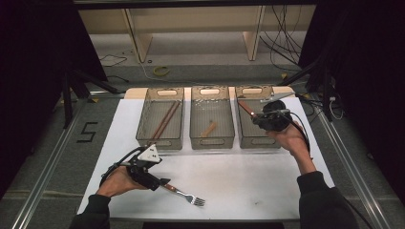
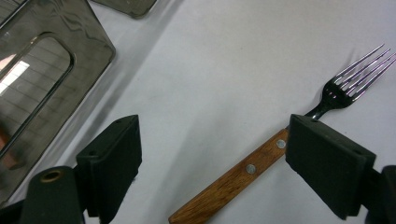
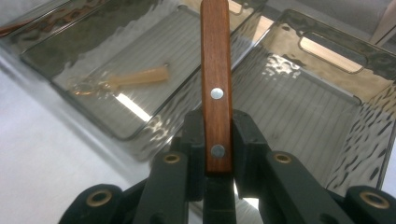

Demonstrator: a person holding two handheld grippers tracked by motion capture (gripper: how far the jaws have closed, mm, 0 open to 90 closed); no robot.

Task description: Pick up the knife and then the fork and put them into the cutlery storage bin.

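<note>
Over the right-hand bin (image 1: 248, 138), the right gripper (image 3: 217, 140) pinches a wooden handle (image 3: 215, 70), best lowered flat; the left gripper (image 2: 215, 154), jaws spread, straddles the fork (image 2: 261, 158).

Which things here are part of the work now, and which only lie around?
In the work:
- fork, between the open left gripper's jaws
- wooden handle, clamped in the right gripper
- right bin

Lying about:
- chopsticks in the left bin
- pale utensil in the middle bin
- floor cables
</note>
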